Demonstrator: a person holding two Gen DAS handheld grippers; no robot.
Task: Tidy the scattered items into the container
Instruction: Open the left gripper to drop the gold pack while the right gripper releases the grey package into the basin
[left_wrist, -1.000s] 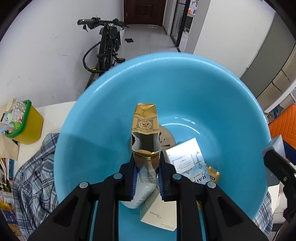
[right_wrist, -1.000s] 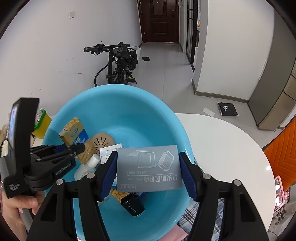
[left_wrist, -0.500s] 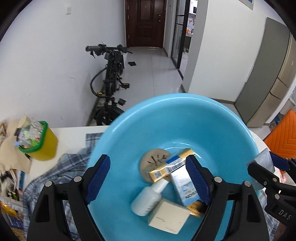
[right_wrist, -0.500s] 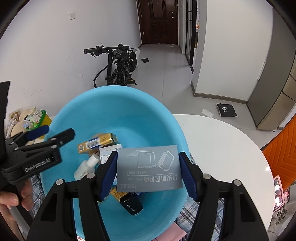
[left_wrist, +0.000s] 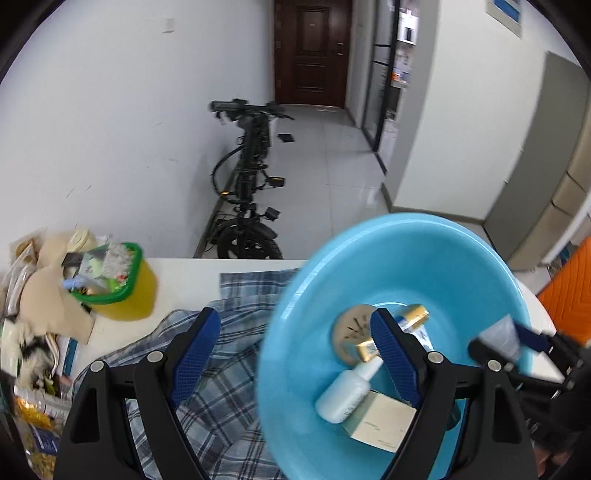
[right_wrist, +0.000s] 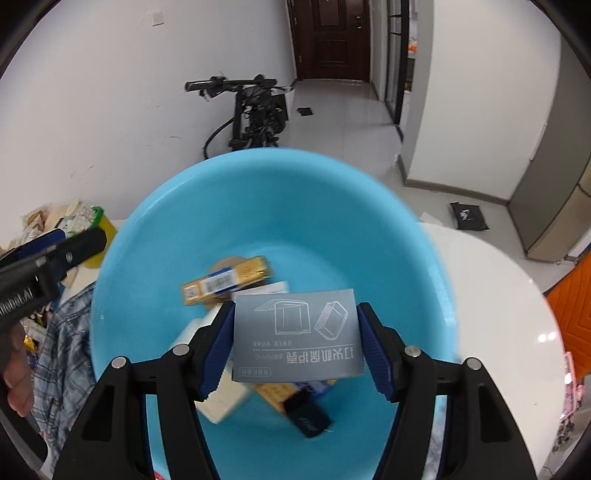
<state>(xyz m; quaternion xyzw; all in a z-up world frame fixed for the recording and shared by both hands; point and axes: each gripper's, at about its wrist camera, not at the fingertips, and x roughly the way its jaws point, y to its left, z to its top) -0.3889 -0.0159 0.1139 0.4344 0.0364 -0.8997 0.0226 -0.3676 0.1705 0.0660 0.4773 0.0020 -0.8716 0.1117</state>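
- Table: white, under both tongs.
- Basin: blue, below the right tongs, right of the left tongs.
- Shirt: plaid, beneath the left tongs, which are spread wide and empty.
- Grey box: pinched by the right tongs, above the basin.
- Gold box, bottle: in the basin.
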